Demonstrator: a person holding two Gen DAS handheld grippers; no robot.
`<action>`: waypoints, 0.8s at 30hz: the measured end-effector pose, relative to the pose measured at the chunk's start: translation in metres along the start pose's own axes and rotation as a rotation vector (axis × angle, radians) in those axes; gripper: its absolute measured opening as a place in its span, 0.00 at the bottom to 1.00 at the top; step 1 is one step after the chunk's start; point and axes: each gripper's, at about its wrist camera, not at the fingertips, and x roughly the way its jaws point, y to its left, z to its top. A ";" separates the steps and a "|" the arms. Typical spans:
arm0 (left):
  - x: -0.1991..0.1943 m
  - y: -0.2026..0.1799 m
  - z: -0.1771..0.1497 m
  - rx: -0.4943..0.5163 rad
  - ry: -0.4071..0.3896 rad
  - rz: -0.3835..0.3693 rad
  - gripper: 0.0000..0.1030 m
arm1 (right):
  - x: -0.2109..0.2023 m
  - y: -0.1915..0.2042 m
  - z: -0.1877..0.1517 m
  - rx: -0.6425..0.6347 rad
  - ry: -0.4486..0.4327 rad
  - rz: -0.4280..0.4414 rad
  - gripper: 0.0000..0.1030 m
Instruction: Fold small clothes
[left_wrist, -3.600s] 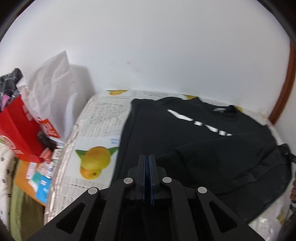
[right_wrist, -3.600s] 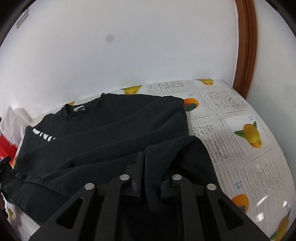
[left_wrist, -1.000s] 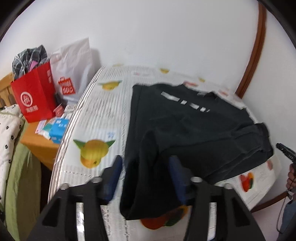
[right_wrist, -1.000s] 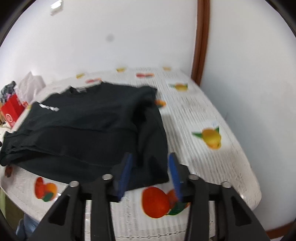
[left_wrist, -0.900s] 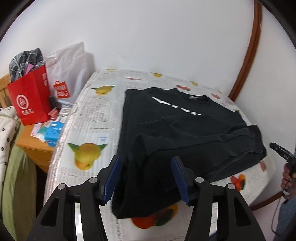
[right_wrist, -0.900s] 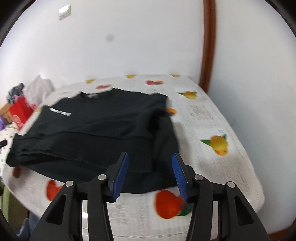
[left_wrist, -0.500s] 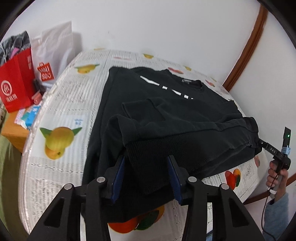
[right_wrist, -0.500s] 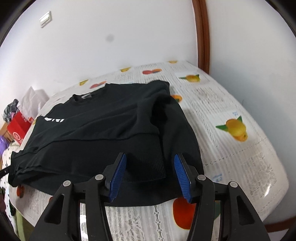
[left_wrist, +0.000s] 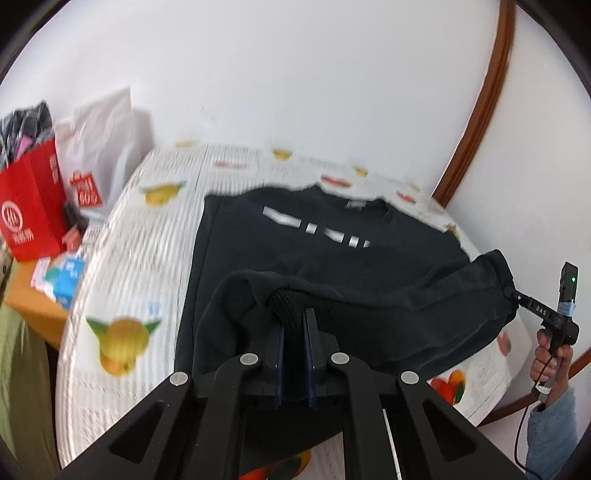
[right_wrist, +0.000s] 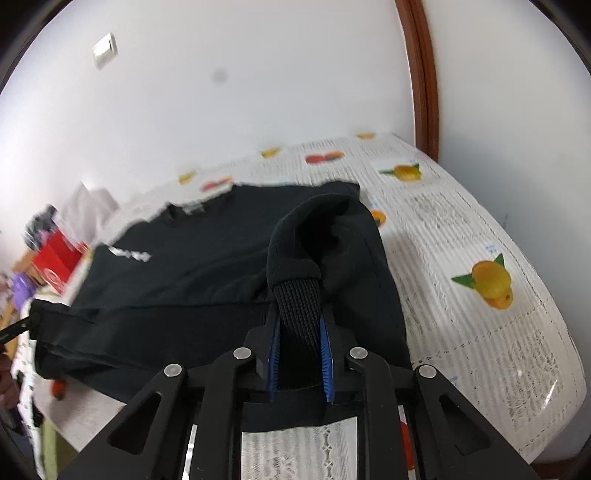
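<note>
A black sweatshirt (left_wrist: 332, 251) with white chest lettering lies on the fruit-print tablecloth (left_wrist: 140, 251), collar toward the wall. My left gripper (left_wrist: 293, 317) is shut on the ribbed hem at the garment's left bottom corner and holds it lifted. My right gripper (right_wrist: 298, 321) is shut on the ribbed hem at the right bottom corner of the sweatshirt (right_wrist: 207, 258), also lifted. The hem edge hangs stretched between the two grippers. The right gripper also shows in the left wrist view (left_wrist: 532, 306), held by a hand.
A red shopping bag (left_wrist: 31, 214) and a white bag (left_wrist: 103, 147) stand left of the table, with small boxes (left_wrist: 62, 273) below. A white wall runs behind. A brown curved frame (left_wrist: 476, 103) rises at the right. The tablecloth (right_wrist: 480, 295) extends right of the garment.
Both grippers were open around the bottom hem and have closed on it. They have lifted the hem and carried it forward over the body of the sweatshirt.
</note>
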 end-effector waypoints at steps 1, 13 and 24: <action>-0.001 -0.003 0.006 0.010 -0.012 0.004 0.08 | -0.005 0.000 0.002 0.002 -0.010 0.014 0.17; 0.041 -0.001 0.073 -0.030 -0.052 -0.019 0.08 | 0.000 -0.003 0.027 0.066 -0.003 0.034 0.17; 0.075 0.006 0.071 -0.011 -0.004 0.010 0.08 | 0.003 -0.006 0.021 0.018 0.051 -0.025 0.23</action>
